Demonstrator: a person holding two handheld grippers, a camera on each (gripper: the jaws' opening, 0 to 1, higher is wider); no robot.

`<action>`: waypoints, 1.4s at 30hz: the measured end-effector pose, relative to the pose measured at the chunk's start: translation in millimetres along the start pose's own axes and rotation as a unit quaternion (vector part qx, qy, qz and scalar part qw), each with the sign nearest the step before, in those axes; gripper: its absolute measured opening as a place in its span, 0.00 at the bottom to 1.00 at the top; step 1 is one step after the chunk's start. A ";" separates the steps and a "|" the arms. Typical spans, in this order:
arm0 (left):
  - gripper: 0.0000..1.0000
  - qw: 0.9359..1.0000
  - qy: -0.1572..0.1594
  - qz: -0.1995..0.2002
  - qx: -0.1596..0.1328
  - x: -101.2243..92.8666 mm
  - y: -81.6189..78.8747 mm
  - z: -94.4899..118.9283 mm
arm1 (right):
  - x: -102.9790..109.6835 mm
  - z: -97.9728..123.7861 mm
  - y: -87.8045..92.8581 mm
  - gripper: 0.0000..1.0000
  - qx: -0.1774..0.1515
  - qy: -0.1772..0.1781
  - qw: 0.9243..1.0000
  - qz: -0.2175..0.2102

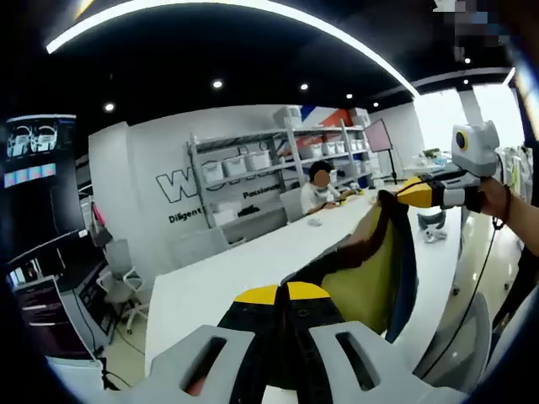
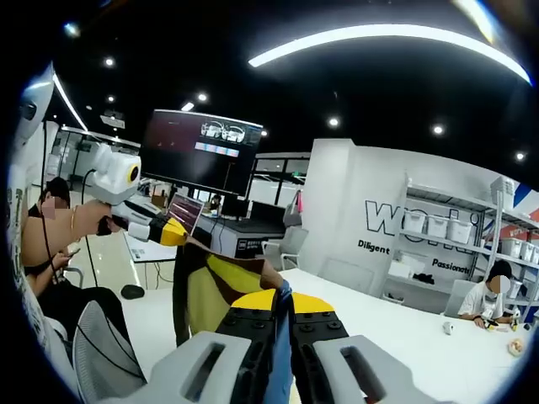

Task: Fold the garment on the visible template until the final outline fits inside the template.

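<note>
A garment [image 1: 370, 269] of yellow, dark brown and blue cloth hangs stretched in the air between the two grippers, above a white table. In the left gripper view my left gripper [image 1: 282, 295] is shut on one end of it. At the upper right a hand holds the right gripper [image 1: 406, 194], shut on the other end. In the right gripper view my right gripper [image 2: 284, 303] is shut, with blue cloth pinched between its yellow tips. The garment [image 2: 210, 295] runs left and up from there to the left gripper [image 2: 177, 233], shut on its corner.
A long white table [image 1: 227, 269] [image 2: 404, 332] lies below the garment. A person [image 1: 318, 189] [image 2: 493, 299] sits at its far end. Shelves with white bins [image 1: 253, 164] line the wall. Office chairs [image 1: 126, 286] [image 2: 97, 353] stand beside the table. A monitor [image 2: 202, 151] hangs behind.
</note>
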State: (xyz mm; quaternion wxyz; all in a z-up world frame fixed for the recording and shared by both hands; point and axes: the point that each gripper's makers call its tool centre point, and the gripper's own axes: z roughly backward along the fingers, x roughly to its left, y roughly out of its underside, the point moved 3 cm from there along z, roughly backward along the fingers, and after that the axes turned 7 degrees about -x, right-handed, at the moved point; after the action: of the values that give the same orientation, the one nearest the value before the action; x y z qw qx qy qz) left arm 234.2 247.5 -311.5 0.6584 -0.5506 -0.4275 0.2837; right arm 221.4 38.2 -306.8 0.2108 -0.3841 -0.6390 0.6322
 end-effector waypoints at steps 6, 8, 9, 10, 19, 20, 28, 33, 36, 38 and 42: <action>0.04 0.999 -0.005 0.012 0.042 5.4 22.7 -25.8 | -11.8 -15.9 27.3 0.00 0.056 0.005 0.998 0.001; 0.04 0.998 -0.009 0.013 0.055 7.1 34.4 -36.3 | -14.6 -21.3 38.0 0.00 0.072 0.005 0.997 0.003; 0.04 0.998 -0.011 0.017 0.065 7.9 40.7 -40.9 | -15.8 -25.2 43.2 0.00 0.074 0.002 0.997 0.002; 0.04 0.998 -0.012 0.017 0.066 8.5 43.4 -43.2 | -16.5 -26.7 46.3 0.00 0.079 0.000 0.997 0.000; 0.04 0.991 -0.032 0.054 0.122 27.1 90.0 -84.3 | -35.3 -63.4 99.2 0.00 0.130 -0.004 0.991 -0.017; 0.04 0.990 -0.027 0.058 0.127 28.4 100.4 -93.8 | -41.0 -71.3 111.1 0.00 0.143 0.002 0.990 -0.017; 0.04 0.980 -0.039 0.088 0.171 42.4 145.8 -128.4 | -58.7 -101.6 160.3 0.00 0.181 0.013 0.983 -0.039; 0.04 0.972 -0.050 0.092 0.212 48.5 173.6 -150.0 | -69.7 -120.8 195.0 0.00 0.202 0.018 0.978 -0.052; 0.04 0.969 -0.059 0.095 0.222 50.2 186.3 -161.1 | -75.2 -128.1 216.4 0.00 0.220 0.024 0.973 -0.063; 0.04 0.966 -0.064 0.094 0.234 51.6 196.4 -169.3 | -79.5 -134.2 231.7 0.00 0.230 0.027 0.971 -0.067; 0.04 0.961 -0.070 0.089 0.251 54.6 211.6 -180.8 | -90.2 -143.4 256.5 0.00 0.243 0.041 0.965 -0.086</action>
State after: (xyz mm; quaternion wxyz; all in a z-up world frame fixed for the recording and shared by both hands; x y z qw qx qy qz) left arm 438.9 255.6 -507.6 0.7155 -0.3826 -0.3371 0.4775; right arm 442.9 38.3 -520.0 0.3776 -0.2908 -0.4876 0.7315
